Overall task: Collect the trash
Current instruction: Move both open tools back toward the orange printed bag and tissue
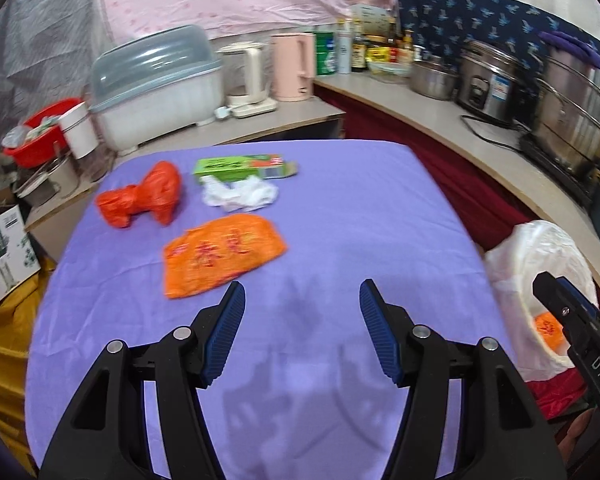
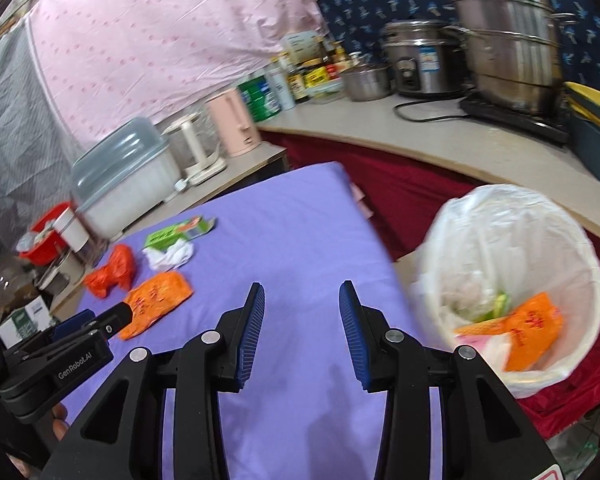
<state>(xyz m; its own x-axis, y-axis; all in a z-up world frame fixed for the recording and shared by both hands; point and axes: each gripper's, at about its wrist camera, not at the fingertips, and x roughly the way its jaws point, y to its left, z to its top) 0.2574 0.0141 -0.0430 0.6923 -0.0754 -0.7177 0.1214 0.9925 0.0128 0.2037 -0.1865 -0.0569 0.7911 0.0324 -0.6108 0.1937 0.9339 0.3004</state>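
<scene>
While both the left hand-held gripper (image 1: 302,296) and right hand-held gripper (image 2: 302,298) gape empty, four trash pieces lie near the table's (image 1: 340,208) far-left corner.

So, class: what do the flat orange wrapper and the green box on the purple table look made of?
Flat orange wrapper: thin plastic film, probably; it looks glossy and crinkled. Green box: printed cardboard, likely; it has straight edges and an open end flap.

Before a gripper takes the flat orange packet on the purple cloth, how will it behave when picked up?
The flat orange packet is probably floppy: it lies thin and wrinkled on the purple cloth. It seems light, looking empty. Being so flat, its edge may be hard to pinch, and the cloth may come up with it.
</scene>
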